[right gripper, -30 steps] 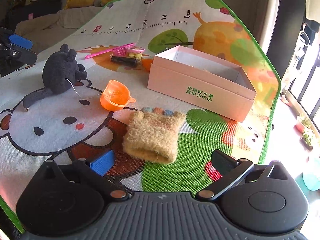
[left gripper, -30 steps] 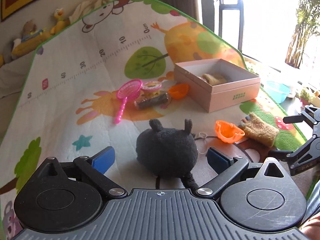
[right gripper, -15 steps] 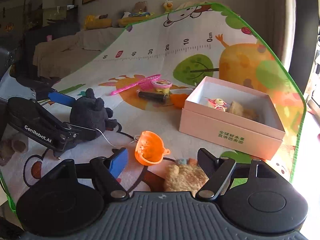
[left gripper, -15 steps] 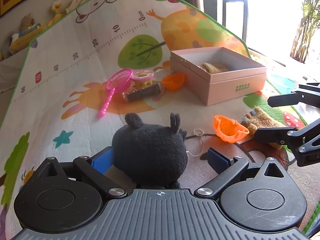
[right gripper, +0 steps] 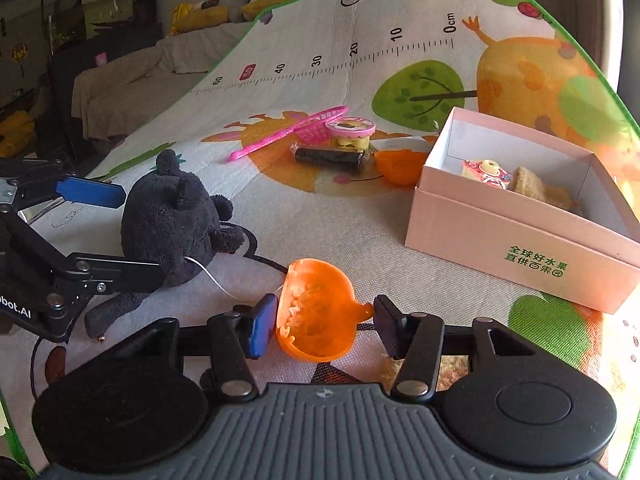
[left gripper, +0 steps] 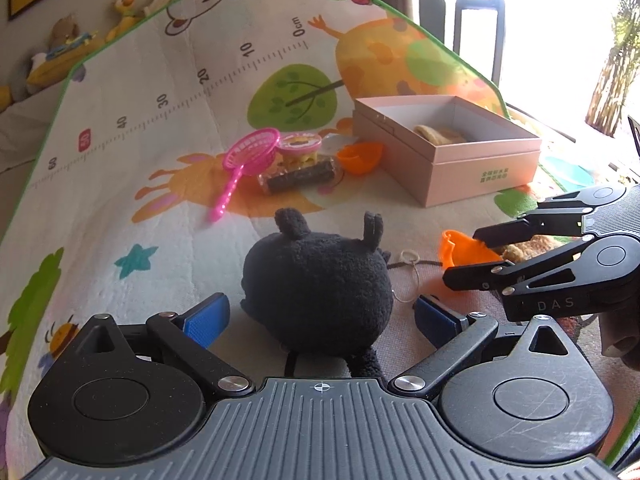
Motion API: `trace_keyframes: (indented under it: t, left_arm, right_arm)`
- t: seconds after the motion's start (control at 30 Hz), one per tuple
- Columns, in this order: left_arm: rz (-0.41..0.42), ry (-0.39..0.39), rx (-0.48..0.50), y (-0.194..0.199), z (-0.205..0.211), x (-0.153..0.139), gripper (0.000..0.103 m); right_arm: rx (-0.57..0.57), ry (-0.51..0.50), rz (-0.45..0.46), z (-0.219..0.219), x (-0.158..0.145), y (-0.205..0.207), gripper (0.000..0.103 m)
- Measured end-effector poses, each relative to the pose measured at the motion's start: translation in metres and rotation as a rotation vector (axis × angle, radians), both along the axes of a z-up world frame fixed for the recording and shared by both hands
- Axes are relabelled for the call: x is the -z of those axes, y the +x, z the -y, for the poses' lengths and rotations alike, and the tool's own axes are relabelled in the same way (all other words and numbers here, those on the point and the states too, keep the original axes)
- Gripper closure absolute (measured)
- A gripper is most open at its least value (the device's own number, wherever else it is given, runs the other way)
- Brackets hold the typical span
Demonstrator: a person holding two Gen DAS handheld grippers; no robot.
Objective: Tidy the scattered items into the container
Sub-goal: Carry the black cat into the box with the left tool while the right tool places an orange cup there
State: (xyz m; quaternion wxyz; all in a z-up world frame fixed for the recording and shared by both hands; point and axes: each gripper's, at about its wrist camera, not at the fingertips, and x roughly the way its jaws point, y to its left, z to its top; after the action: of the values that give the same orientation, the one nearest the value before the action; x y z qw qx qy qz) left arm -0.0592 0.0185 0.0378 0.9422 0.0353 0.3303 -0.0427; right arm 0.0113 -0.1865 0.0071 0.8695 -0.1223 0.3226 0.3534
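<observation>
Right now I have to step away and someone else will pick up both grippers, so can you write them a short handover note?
Left gripper: open, fingers either side of the black plush toy, not closed on it.
Right gripper: open around the near orange cup; the blue pad looks against its side, the other finger apart.
Pink box: on the mat, already holds a tan fuzzy item and a small pink toy.
Still out: plush toy, near orange cup, pink net, dark roll, pink-lidded tub, second orange cup, and a tan fuzzy piece under the right gripper.
</observation>
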Motion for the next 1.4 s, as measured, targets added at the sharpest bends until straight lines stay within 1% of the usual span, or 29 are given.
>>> trace_keyframes:
  t: [0.1, 0.27, 0.43, 0.53, 0.6, 0.8, 0.83, 0.87, 0.93, 1.0, 1.1, 1.27, 1.4]
  left_arm:
    - [0.005, -0.001, 0.024, 0.002, 0.002, 0.0, 0.001]
    - [-0.001, 0.022, 0.019, 0.016, 0.001, 0.007, 0.001]
    - [-0.04, 0.061, 0.024, 0.035, 0.0, 0.021, 0.001]
    - [-0.055, 0.037, 0.034, 0.039, 0.001, 0.026, 0.001]
    - [-0.059, 0.02, 0.034, 0.041, 0.003, 0.029, 0.001]
    - [-0.054, 0.01, 0.012, 0.043, 0.009, 0.031, 0.002]
    - [-0.048, 0.007, 0.011, 0.042, 0.009, 0.029, 0.005]
    - [-0.041, 0.011, 0.009, 0.041, 0.009, 0.027, 0.018]
    - [-0.046, 0.003, 0.023, 0.039, 0.011, 0.024, 0.018]
    - [-0.048, -0.004, 0.044, 0.035, 0.015, 0.02, 0.018]
    - [-0.031, -0.003, 0.124, 0.019, 0.031, 0.01, 0.018]
    - [0.0, -0.021, 0.273, -0.009, 0.072, -0.013, 0.018]
    - [-0.001, -0.053, 0.348, -0.02, 0.105, -0.022, 0.018]
  right_arm:
    - [0.007, 0.011, 0.008, 0.011, -0.004, -0.009, 0.051]
    - [-0.031, 0.025, 0.022, 0.034, -0.013, -0.037, 0.051]
    - [-0.041, 0.002, 0.035, 0.054, -0.014, -0.065, 0.051]
    - [-0.025, -0.014, 0.048, 0.064, -0.013, -0.075, 0.051]
    - [-0.006, -0.016, 0.04, 0.069, -0.011, -0.077, 0.051]
    - [0.02, -0.019, 0.016, 0.076, -0.006, -0.076, 0.051]
    - [0.021, -0.02, 0.014, 0.076, -0.005, -0.075, 0.051]
    - [0.022, -0.024, 0.013, 0.076, -0.003, -0.075, 0.051]
    - [0.026, -0.028, 0.014, 0.075, -0.002, -0.075, 0.051]
    - [0.025, -0.028, 0.024, 0.076, -0.003, -0.077, 0.051]
    - [0.028, -0.027, 0.044, 0.081, -0.009, -0.079, 0.051]
    - [0.061, -0.053, 0.081, 0.099, -0.019, -0.08, 0.05]
    - [0.1, -0.066, 0.106, 0.119, -0.025, -0.078, 0.05]
